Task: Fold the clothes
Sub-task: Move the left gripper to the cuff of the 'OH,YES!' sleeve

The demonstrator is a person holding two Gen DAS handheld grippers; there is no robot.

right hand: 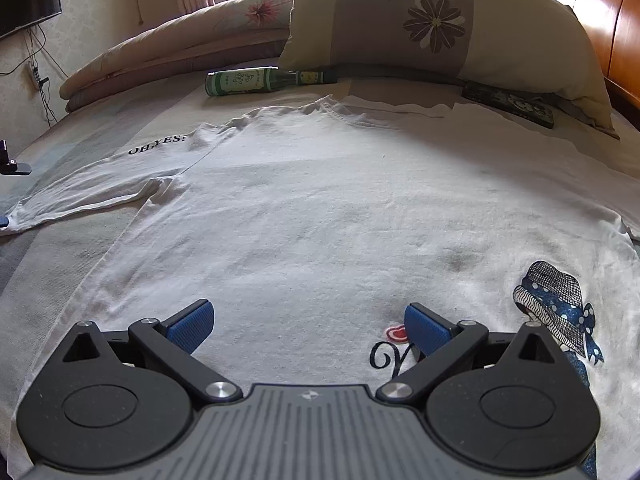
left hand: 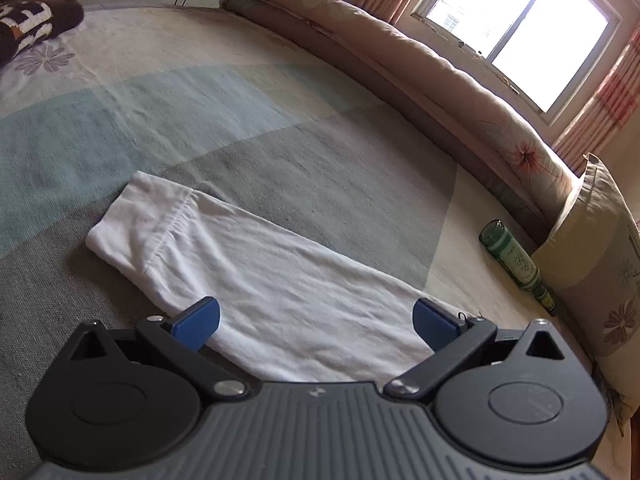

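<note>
A: Where is the white T-shirt (right hand: 320,208) lying?

B: It is lying flat on the striped bedsheet (left hand: 200,120), spread front-up, its neckline pointing toward the floral pillow (right hand: 420,20) and the green bottle (right hand: 256,80) lying on its side near it.

A: How is it looking?

B: It is showing a printed figure in a checked hat (right hand: 556,304) low on one side, cursive black lettering with a small red heart beside that, and "OH,YES!" in black on the sleeve (left hand: 224,256). Faint grey smudges are showing across the chest, and the cloth is lying lightly wrinkled.

A: And the sleeve?

B: It is stretching straight out over the grey and teal stripes, its hemmed cuff at the far end.

A: What are the tools doing?

B: The left gripper (left hand: 316,320) is hovering over the sleeve with its blue pads spread wide, holding nothing. The right gripper (right hand: 308,324) is hovering over the shirt's lower front, equally wide and empty.
</note>
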